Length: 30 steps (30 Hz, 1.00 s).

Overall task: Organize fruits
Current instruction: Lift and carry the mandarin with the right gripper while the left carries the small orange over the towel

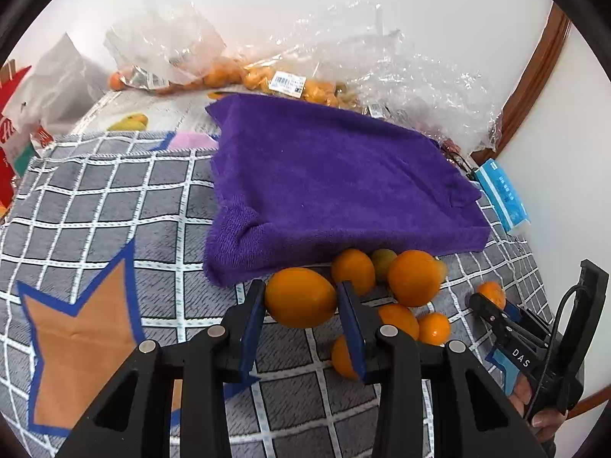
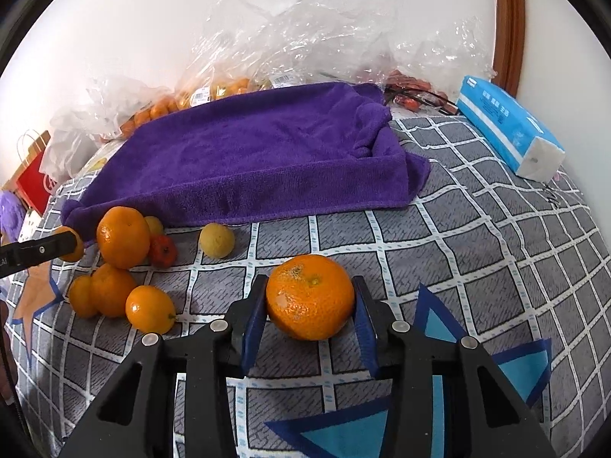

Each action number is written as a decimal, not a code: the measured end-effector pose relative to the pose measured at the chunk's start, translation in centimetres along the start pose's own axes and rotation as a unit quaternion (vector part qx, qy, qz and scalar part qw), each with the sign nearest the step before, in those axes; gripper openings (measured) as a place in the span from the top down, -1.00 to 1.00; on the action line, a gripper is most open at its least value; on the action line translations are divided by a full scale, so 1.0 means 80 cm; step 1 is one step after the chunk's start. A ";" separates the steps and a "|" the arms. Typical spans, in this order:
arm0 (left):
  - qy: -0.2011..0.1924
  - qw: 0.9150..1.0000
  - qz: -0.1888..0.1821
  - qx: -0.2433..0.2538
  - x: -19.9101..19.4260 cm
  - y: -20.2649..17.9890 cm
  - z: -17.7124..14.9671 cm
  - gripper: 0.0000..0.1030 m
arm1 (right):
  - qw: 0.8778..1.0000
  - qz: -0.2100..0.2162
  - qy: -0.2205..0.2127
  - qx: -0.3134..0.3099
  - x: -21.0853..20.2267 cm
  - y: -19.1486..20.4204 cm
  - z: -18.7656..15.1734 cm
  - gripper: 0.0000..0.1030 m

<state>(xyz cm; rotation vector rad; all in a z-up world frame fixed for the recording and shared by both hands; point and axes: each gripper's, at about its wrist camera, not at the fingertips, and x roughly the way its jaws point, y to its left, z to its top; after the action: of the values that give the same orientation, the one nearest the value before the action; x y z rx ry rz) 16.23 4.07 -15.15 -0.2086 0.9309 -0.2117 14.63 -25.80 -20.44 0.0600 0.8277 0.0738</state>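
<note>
My left gripper [image 1: 301, 303] is shut on an oval orange fruit [image 1: 300, 297], held just in front of the purple towel-lined tray [image 1: 328, 175]. Several loose oranges [image 1: 414, 278] lie to its right on the grey checked cloth. My right gripper [image 2: 310, 307] is shut on a round mandarin [image 2: 310, 297] above the cloth; it also shows in the left wrist view [image 1: 492, 297]. In the right wrist view a pile of oranges [image 2: 122, 236], a small red fruit [image 2: 162, 250] and a yellow fruit [image 2: 217, 239] lie left of it, before the tray [image 2: 259, 152].
Clear plastic bags with small oranges [image 1: 290, 84] lie behind the tray against the white wall. A blue tissue pack [image 2: 508, 126] sits at the right edge of the cloth. A red paper bag [image 2: 32, 179] stands far left. A brown wooden frame [image 1: 534, 72] rises at right.
</note>
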 end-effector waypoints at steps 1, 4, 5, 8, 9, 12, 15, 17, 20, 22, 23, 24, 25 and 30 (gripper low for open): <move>-0.001 1.000 -0.001 -0.002 -0.003 -0.001 0.001 0.30 | 1.000 0.005 -0.001 0.004 -0.005 -0.001 0.001 0.18; -0.002 1.000 -0.002 -0.010 -0.015 -0.002 -0.002 0.30 | 1.000 0.009 -0.009 0.004 -0.019 0.001 0.005 0.18; -0.001 1.000 -0.002 -0.011 -0.017 -0.002 -0.002 0.30 | 1.000 0.007 -0.011 0.002 -0.023 0.002 0.006 0.18; -0.005 1.000 -0.007 -0.013 -0.031 -0.005 -0.005 0.30 | 1.000 0.002 -0.021 -0.004 -0.039 0.008 0.012 0.18; -0.008 1.000 -0.006 -0.012 -0.035 -0.006 -0.005 0.30 | 1.000 0.002 -0.024 -0.005 -0.043 0.009 0.013 0.18; -0.014 1.000 -0.004 -0.015 -0.051 -0.011 -0.006 0.30 | 1.000 0.000 -0.030 -0.008 -0.059 0.015 0.017 0.18; -0.022 1.000 -0.006 -0.014 -0.067 -0.013 -0.006 0.30 | 0.999 -0.001 -0.039 -0.012 -0.074 0.020 0.020 0.18; -0.025 1.000 0.000 -0.015 -0.074 -0.014 -0.006 0.30 | 0.999 -0.002 -0.044 -0.014 -0.085 0.025 0.021 0.18; -0.027 0.999 -0.005 -0.017 -0.085 -0.016 -0.007 0.30 | 0.999 0.004 -0.049 -0.012 -0.099 0.031 0.024 0.18; -0.031 0.999 -0.008 -0.016 -0.092 -0.017 -0.007 0.30 | 0.999 0.006 -0.052 -0.010 -0.107 0.035 0.026 0.18; -0.033 0.999 -0.009 -0.014 -0.096 -0.018 -0.007 0.30 | 0.999 0.007 -0.053 -0.009 -0.110 0.037 0.026 0.18; -0.035 0.999 -0.008 -0.011 -0.099 -0.020 -0.006 0.30 | 0.998 0.008 -0.055 -0.007 -0.113 0.038 0.027 0.18; -0.037 0.999 -0.007 -0.009 -0.103 -0.021 -0.006 0.30 | 0.998 0.008 -0.056 -0.007 -0.116 0.040 0.028 0.18; -0.047 0.999 -0.013 -0.008 -0.118 -0.023 -0.001 0.30 | 0.998 0.010 -0.059 -0.008 -0.127 0.049 0.031 0.18</move>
<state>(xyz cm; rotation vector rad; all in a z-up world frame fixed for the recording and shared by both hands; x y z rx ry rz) 10.51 4.84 -7.48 -0.2430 0.8365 -0.2170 9.45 -22.88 -10.97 0.0576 0.7086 0.0936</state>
